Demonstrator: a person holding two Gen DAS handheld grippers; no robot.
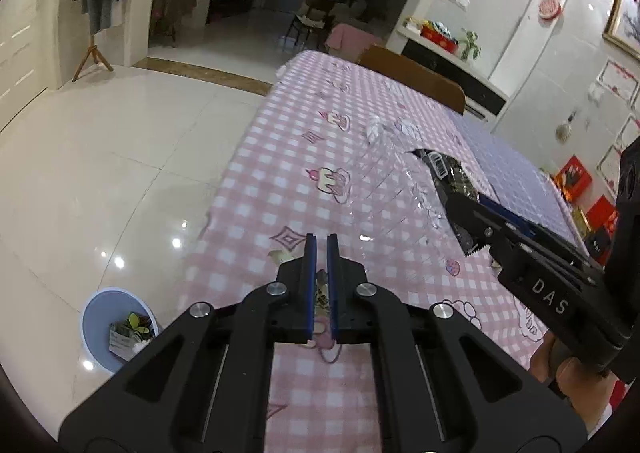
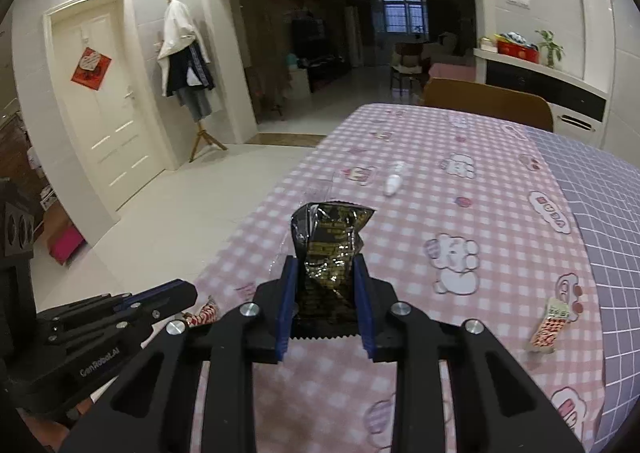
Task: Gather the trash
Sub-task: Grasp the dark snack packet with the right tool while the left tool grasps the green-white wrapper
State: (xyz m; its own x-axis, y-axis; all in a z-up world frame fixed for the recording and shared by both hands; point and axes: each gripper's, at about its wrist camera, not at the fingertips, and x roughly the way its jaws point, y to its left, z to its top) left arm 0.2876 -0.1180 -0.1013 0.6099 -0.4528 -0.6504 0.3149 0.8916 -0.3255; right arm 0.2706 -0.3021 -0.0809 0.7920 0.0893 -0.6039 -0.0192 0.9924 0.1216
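Note:
My right gripper (image 2: 325,277) is shut on a black and gold snack wrapper (image 2: 328,249) and holds it above the pink checked table (image 2: 460,253). From the left wrist view the right gripper (image 1: 476,209) reaches in from the right with the wrapper (image 1: 452,177). My left gripper (image 1: 321,249) is nearly shut on a small red and white wrapper (image 1: 322,293) at the table's near left edge; that wrapper also shows in the right wrist view (image 2: 204,313). A light blue trash bin (image 1: 114,327) with some trash stands on the floor below left.
A clear plastic film (image 1: 384,189) and a white crumpled bit (image 1: 374,127) lie on the table. A white tube (image 2: 394,181) and a red and white wrapper (image 2: 548,325) lie further off. A wooden chair (image 2: 488,101) stands at the far end.

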